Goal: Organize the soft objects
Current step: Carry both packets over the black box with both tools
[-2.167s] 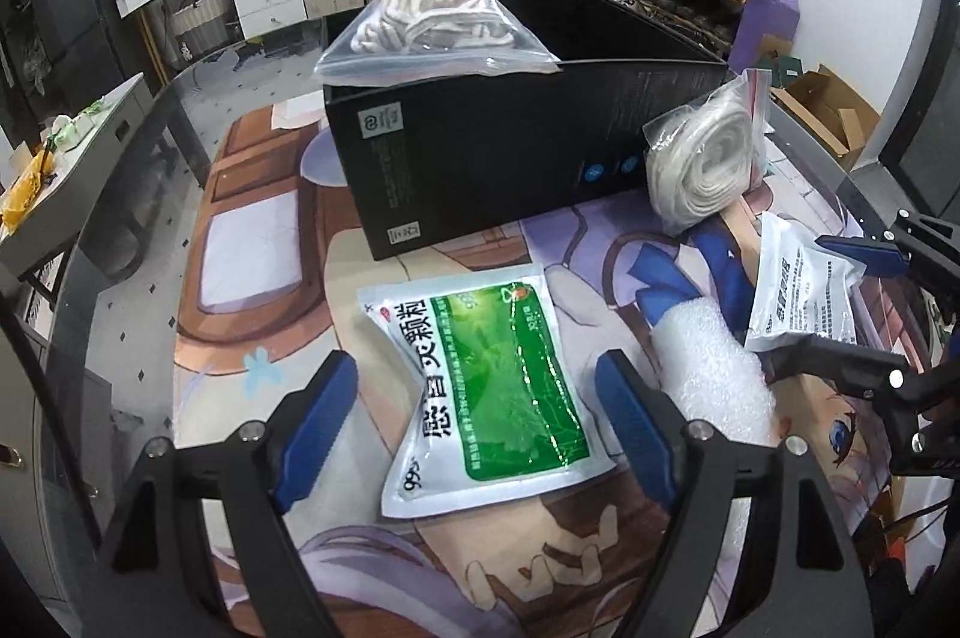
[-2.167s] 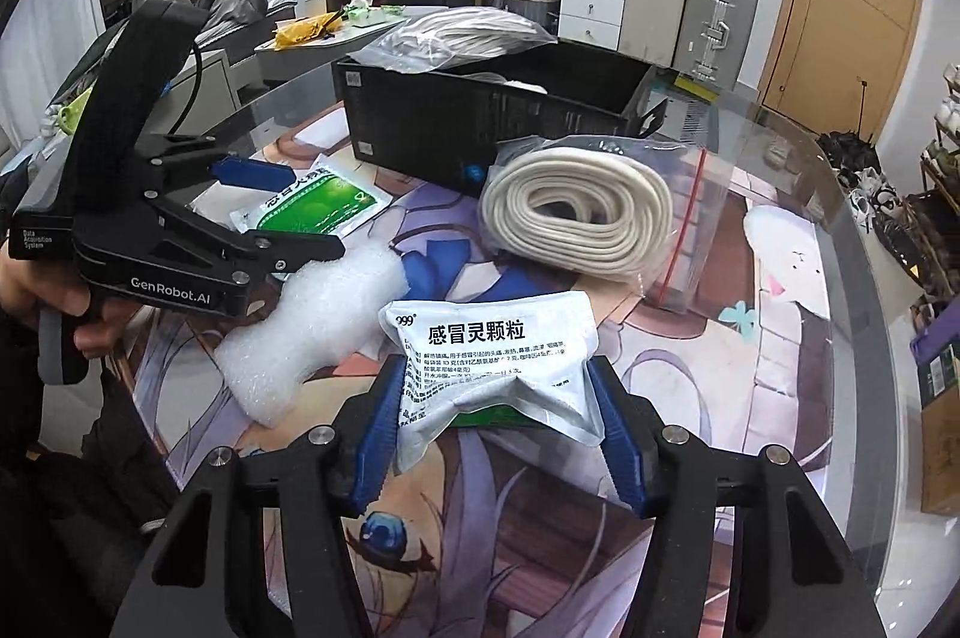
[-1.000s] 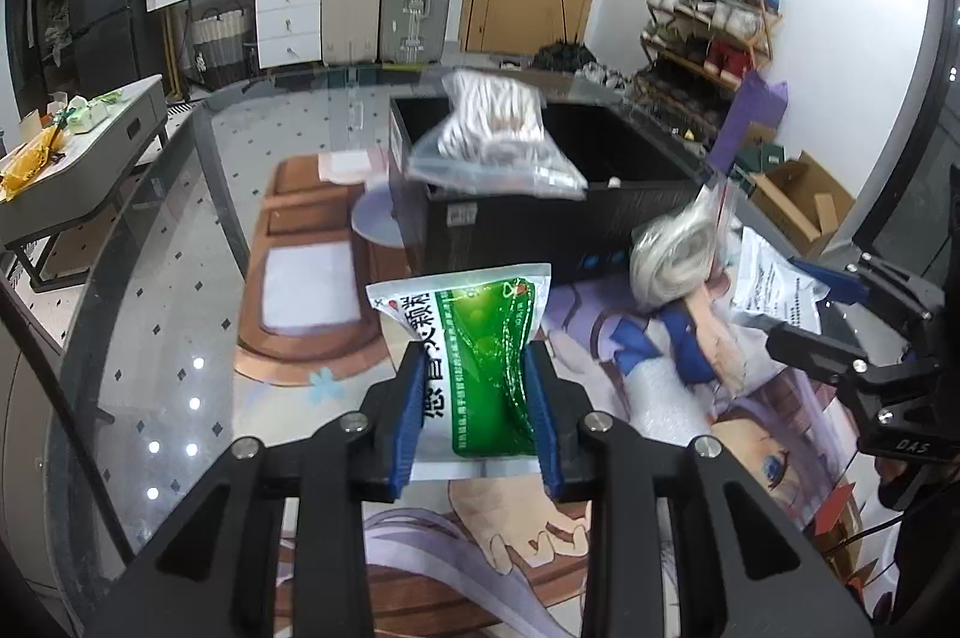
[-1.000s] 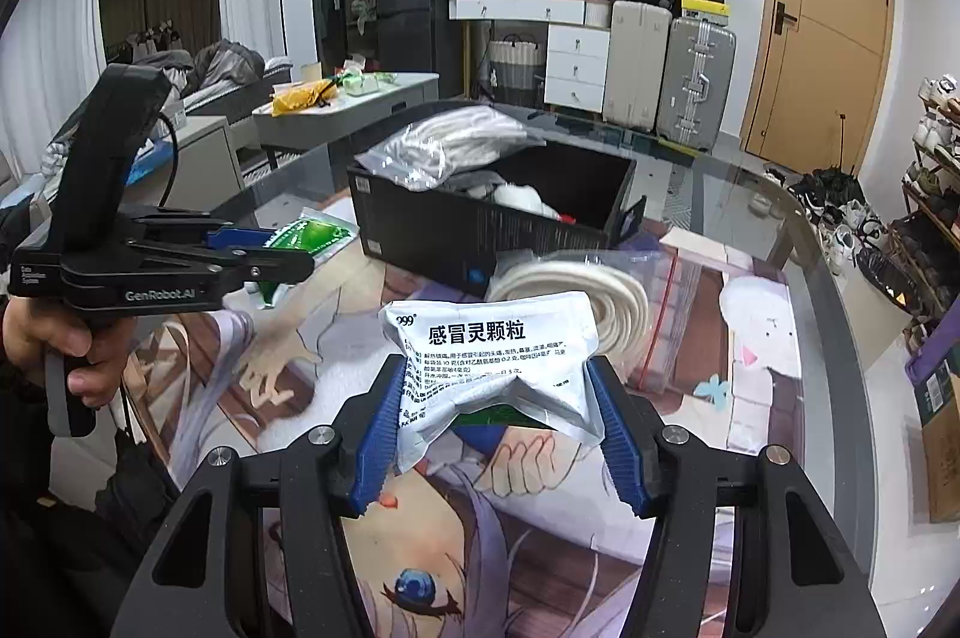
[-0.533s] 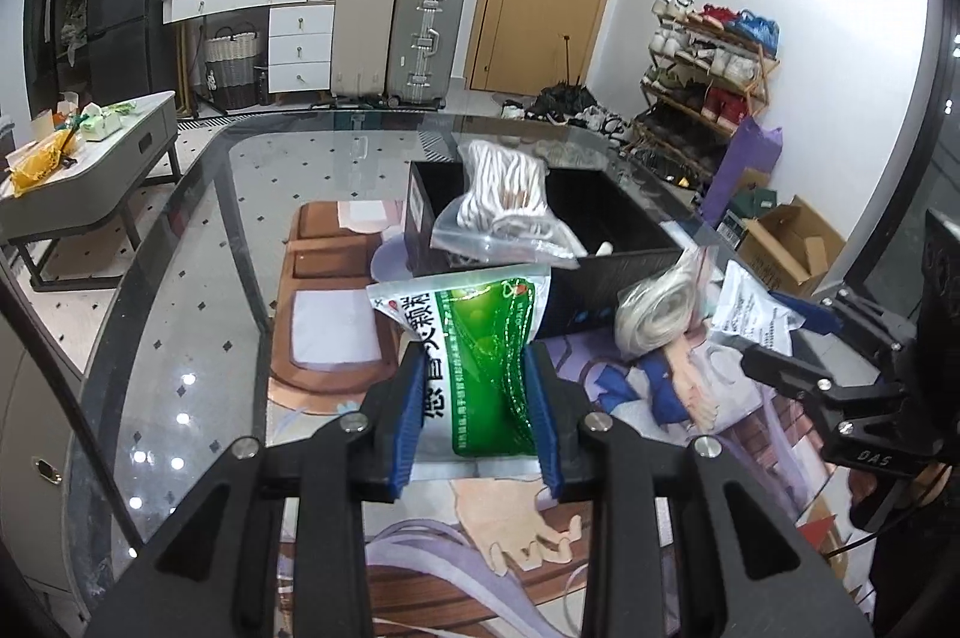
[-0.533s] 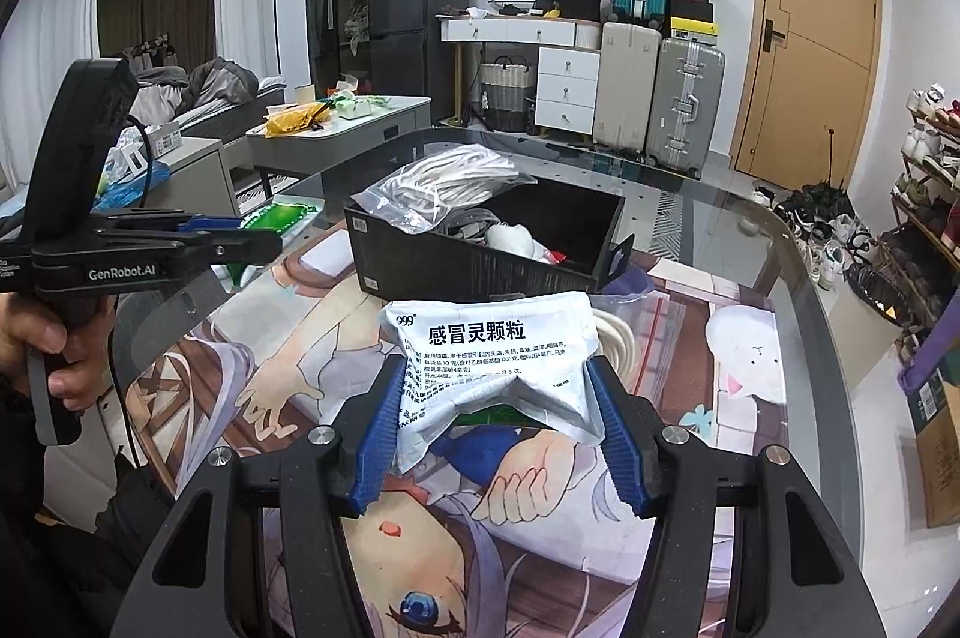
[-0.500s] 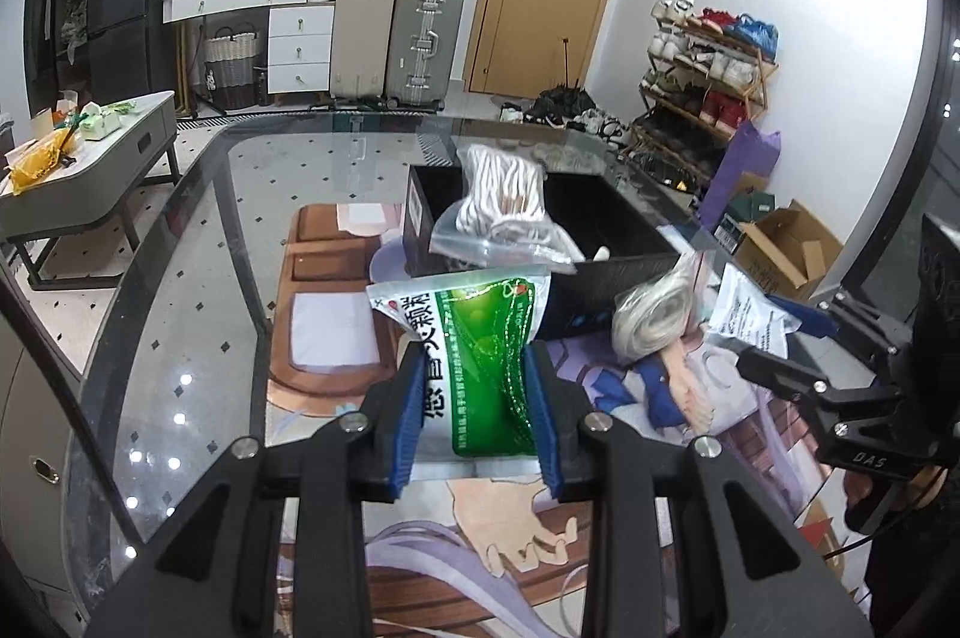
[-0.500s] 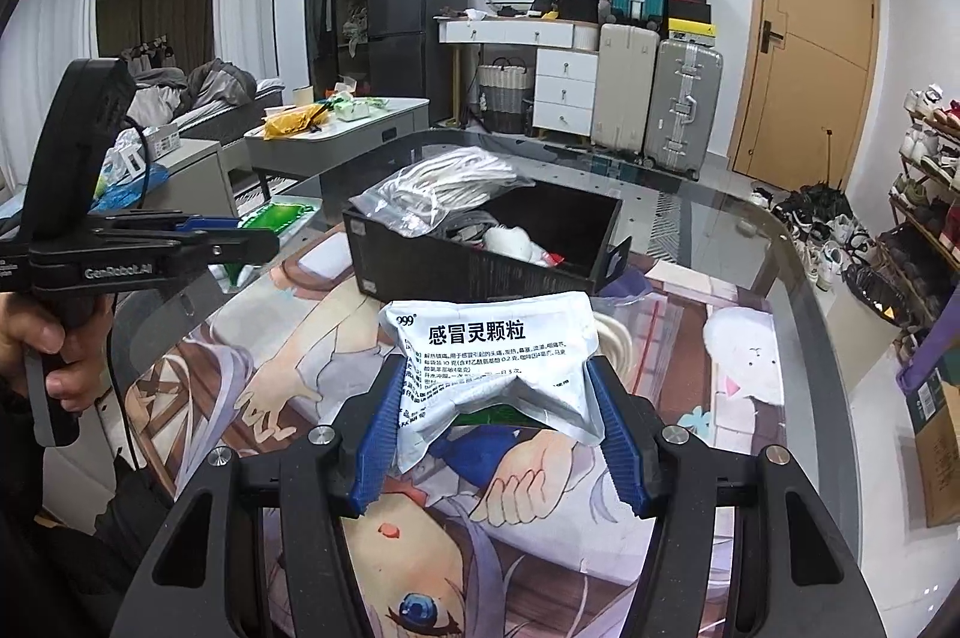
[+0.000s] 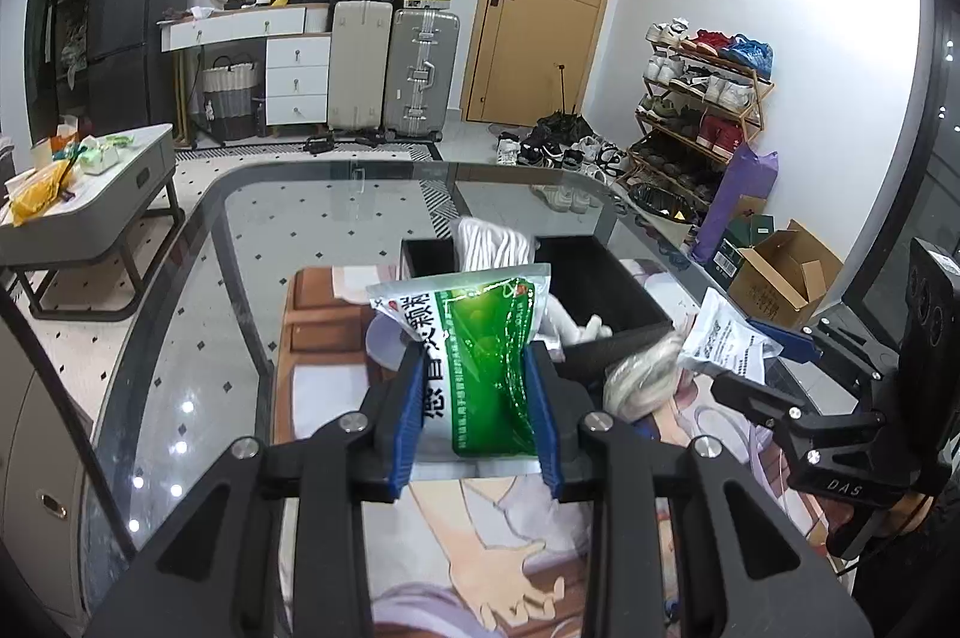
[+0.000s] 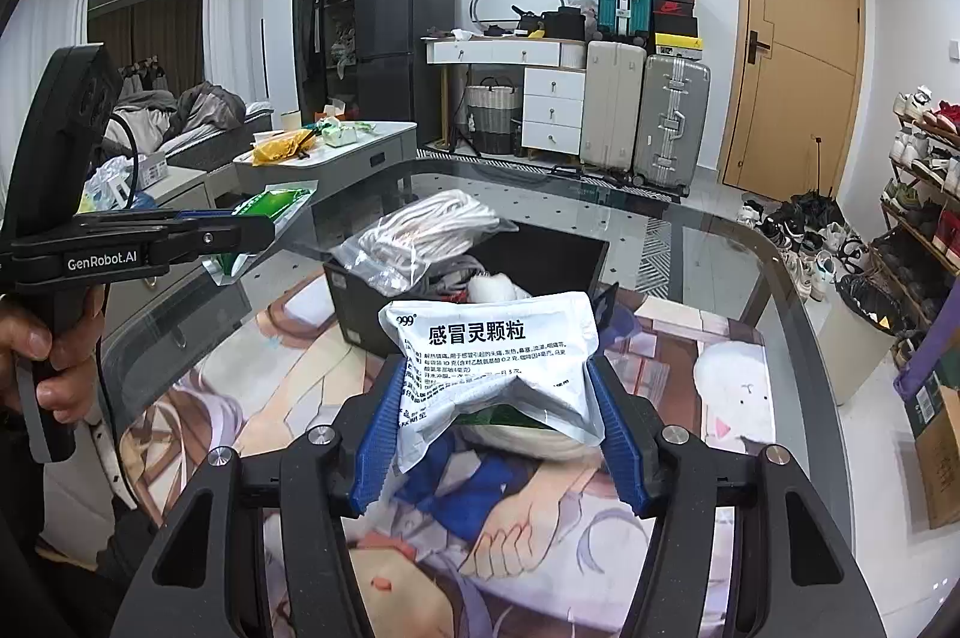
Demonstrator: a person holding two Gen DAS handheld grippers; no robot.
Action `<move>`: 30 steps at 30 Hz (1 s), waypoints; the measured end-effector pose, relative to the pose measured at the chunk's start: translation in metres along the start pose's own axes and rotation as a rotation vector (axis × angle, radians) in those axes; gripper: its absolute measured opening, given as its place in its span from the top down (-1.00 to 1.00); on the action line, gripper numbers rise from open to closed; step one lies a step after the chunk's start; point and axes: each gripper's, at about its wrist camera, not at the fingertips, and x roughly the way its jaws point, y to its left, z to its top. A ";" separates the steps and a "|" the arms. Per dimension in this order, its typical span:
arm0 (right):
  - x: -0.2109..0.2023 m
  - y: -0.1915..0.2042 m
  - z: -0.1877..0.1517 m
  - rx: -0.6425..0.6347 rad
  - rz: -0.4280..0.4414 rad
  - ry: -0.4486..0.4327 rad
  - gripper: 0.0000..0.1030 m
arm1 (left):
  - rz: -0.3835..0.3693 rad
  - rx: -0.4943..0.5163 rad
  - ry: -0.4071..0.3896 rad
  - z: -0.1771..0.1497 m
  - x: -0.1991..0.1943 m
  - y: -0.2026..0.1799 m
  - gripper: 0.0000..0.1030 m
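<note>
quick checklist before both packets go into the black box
1. Left gripper shut on the green packet: ok.
2. Right gripper shut on the white packet: ok.
3. Both packets lifted off the mat: ok.
4. Free room in the box: cannot tell; the rope bag sits on its rim.
5. Packets over the opening: not ok, both short of it.

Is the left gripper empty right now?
No, the left gripper is clamped on a green medicine pouch, held above the table.

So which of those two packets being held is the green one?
The green packet, pinched in the left tongs. The right tongs grip a white packet with black print.
</note>
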 end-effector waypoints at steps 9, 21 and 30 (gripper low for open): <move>0.015 0.001 0.017 -0.003 0.005 -0.017 -0.16 | 0.002 0.012 0.004 0.020 0.022 -0.003 0.41; 0.045 -0.005 0.035 -0.016 0.016 0.004 -0.16 | 0.002 0.022 0.026 0.039 0.060 -0.003 0.40; 0.076 -0.013 0.042 -0.035 0.012 0.038 -0.16 | 0.002 0.041 0.081 0.046 0.099 -0.008 0.41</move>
